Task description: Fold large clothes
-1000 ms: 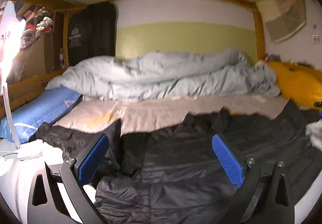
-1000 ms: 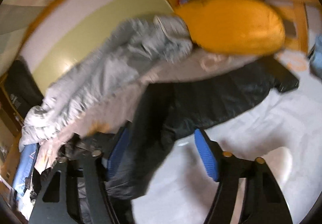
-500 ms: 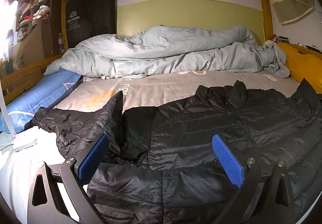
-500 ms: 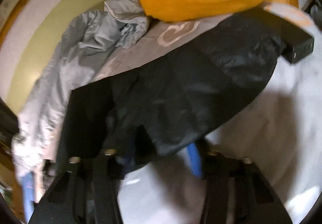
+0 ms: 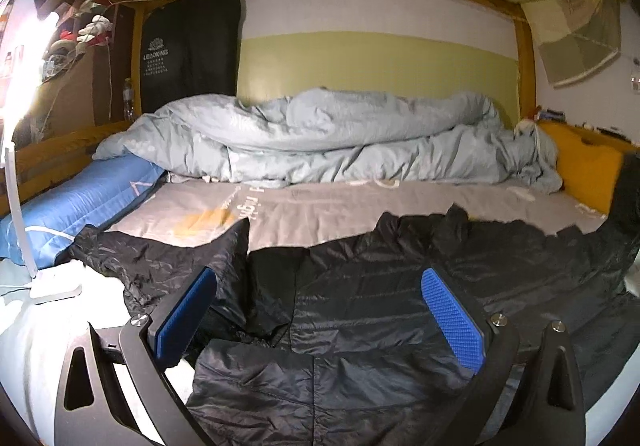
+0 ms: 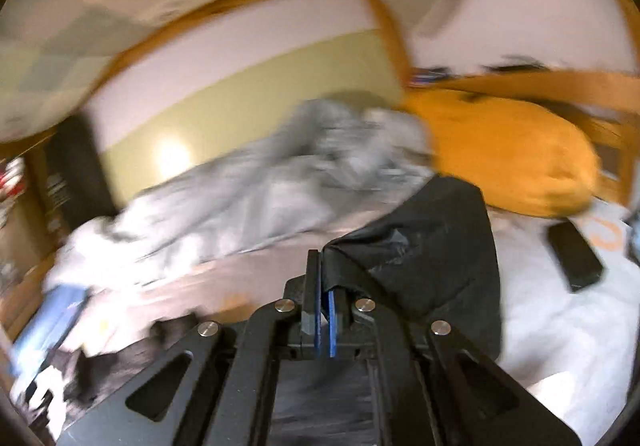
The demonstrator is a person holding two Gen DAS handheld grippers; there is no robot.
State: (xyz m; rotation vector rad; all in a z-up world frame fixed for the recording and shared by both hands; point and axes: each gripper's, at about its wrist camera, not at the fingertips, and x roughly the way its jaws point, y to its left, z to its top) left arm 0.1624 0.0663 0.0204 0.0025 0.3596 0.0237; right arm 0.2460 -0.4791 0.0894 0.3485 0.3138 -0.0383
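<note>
A black quilted jacket point(image 5: 380, 298) lies spread across the near part of the bed, one sleeve point(image 5: 160, 258) reaching left. My left gripper point(image 5: 316, 310) hovers over its middle, open, blue pads wide apart, nothing between them. In the blurred right wrist view my right gripper point(image 6: 325, 286) is shut on a fold of the jacket's black fabric point(image 6: 432, 246), which hangs lifted from the jaws to the right above the white sheet.
A rumpled pale-blue duvet point(image 5: 328, 141) fills the back of the bed against the green wall. An orange pillow point(image 6: 504, 153) lies at the right, a blue pillow point(image 5: 80, 201) at the left. A white lamp base point(image 5: 52, 286) stands near left. A black flat device point(image 6: 576, 258) rests on the sheet.
My right gripper closed on the jacket's edge and rose with it, its view swinging up. The left gripper stayed open over the jacket, its view shifting slightly.
</note>
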